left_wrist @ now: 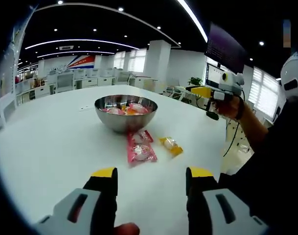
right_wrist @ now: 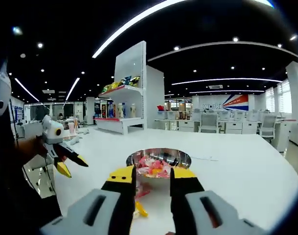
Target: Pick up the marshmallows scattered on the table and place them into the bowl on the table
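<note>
A steel bowl [left_wrist: 125, 124] stands mid-table with several wrapped marshmallows [left_wrist: 124, 109] inside. In front of it lie two pink marshmallow packets [left_wrist: 141, 148] and a yellow one [left_wrist: 171, 146]. My left gripper [left_wrist: 152, 174] hovers short of them, jaws wide apart and empty. My right gripper [left_wrist: 207, 93] is held up in a hand at the table's right edge. In the right gripper view the bowl [right_wrist: 182, 155] sits just beyond my right gripper [right_wrist: 152, 175], which is open and empty. A pink packet [right_wrist: 144, 192] and the yellow packet [right_wrist: 141, 209] show between its jaws. The left gripper [right_wrist: 70, 164] hangs at the left.
The large white table [left_wrist: 51, 142] stretches around the bowl. A person's forearm and dark sleeve [left_wrist: 266, 142] fill the right side. Office desks and chairs [right_wrist: 222, 126] and a display shelf [right_wrist: 122, 105] stand beyond the table.
</note>
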Available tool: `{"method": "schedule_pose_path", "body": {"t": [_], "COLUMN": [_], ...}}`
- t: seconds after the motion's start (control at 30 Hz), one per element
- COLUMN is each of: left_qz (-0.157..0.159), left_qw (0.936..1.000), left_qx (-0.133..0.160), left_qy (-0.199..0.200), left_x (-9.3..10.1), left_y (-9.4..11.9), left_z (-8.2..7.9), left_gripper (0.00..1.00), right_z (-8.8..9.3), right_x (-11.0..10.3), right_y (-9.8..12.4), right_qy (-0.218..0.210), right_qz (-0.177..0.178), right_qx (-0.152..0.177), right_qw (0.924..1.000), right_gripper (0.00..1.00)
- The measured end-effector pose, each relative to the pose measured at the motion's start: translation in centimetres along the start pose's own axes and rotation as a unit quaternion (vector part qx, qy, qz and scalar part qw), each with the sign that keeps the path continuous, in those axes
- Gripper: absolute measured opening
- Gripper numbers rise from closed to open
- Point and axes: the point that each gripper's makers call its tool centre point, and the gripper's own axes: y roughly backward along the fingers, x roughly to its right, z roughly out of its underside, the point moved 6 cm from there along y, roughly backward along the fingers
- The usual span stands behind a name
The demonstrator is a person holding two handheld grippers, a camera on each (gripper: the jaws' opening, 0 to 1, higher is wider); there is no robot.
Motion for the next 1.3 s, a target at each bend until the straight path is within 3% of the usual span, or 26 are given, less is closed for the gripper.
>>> {"method": "schedule_pose_path", "body": {"t": [0.3, 0.4, 0.63, 0.83, 1.03, 1.13, 1.3], "left_qz": [-0.011, -0.017, -0.006, 0.005, 0.01, 0.042, 0.055], "left_qw": [0.9999, 0.9998, 0.9999, 1.0, 0.9996, 0.9962, 0.9865], "left_qx": [0.003, 0.007, 0.006, 0.007, 0.005, -0.012, -0.051], "left_qy": [0.004, 0.01, 0.006, -0.004, -0.028, -0.075, -0.146], "left_x": [-0.9, -1.2, -1.4, -1.2, -1.5, -0.4, -0.3], "left_y": [-1.3, -1.9, -2.9, -3.1, -3.4, -4.6, -6.0], "left_z": [-0.6, -0.9, -1.4, -1.6, -1.4, -1.1, -0.9], "left_gripper": [0.57, 0.57, 0.57, 0.57, 0.57, 0.56, 0.56], "right_z": [1.3, 1.2, 1.0, 0.8, 1.4, 2.1, 3.2], "right_x": [-0.4, -0.7, -2.2, -2.0, -1.1, -1.1, -1.3], "right_y": [3.3, 4.6, 5.5, 5.3, 5.2, 5.1, 4.9], "right_qy": [0.007, 0.008, -0.003, 0.007, -0.004, -0.01, -0.03], "right_qz": [0.021, 0.043, 0.042, 0.04, 0.041, 0.037, 0.029], "right_qx": [-0.026, -0.015, 0.016, 0.016, 0.02, 0.016, 0.008], "right_qw": [0.9994, 0.9989, 0.999, 0.999, 0.9989, 0.9991, 0.9991], "right_gripper": [0.27, 0.25, 0.23, 0.23, 0.23, 0.23, 0.23]}}
